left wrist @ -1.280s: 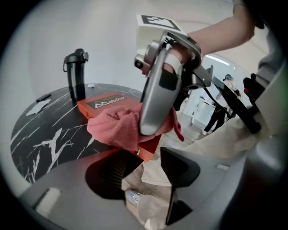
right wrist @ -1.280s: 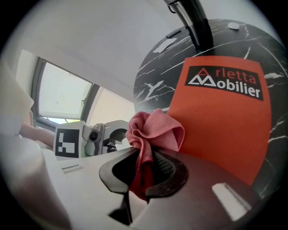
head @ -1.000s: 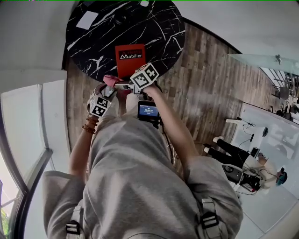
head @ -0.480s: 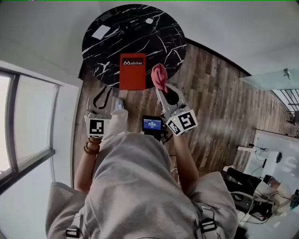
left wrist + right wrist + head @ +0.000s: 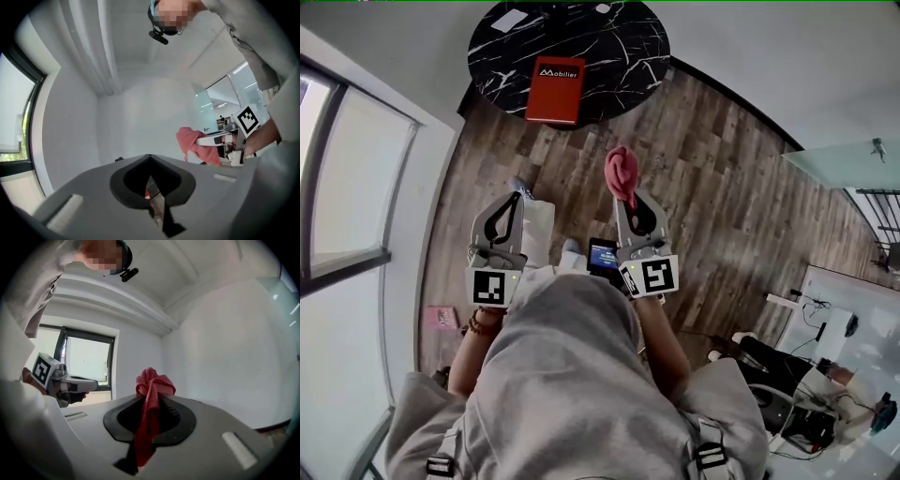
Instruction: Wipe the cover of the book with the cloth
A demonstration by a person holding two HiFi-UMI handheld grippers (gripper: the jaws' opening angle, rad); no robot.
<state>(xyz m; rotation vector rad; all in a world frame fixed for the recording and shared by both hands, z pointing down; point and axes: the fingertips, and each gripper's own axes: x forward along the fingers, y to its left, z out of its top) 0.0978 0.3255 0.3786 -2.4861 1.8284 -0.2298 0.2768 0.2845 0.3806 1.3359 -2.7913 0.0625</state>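
As tongs retreat, book (image 5: 555, 89) sits on bench (image 5: 619, 37), well ahead. Left tongs (image 5: 515, 195) just closing, now together, empty. Right tongs (image 5: 625, 197) clamp cloth (image 5: 621, 172). Wiping likely finished.

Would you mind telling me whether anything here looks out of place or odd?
Nothing is spilled or damaged. The only oddity: the cloth sits bunched in the right gripper out over the floor, well away from the book on the table.

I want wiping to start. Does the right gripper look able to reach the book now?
Probably not: the right gripper, shut on the cloth, hovers over floor short of the book on the table; nothing blocks it.
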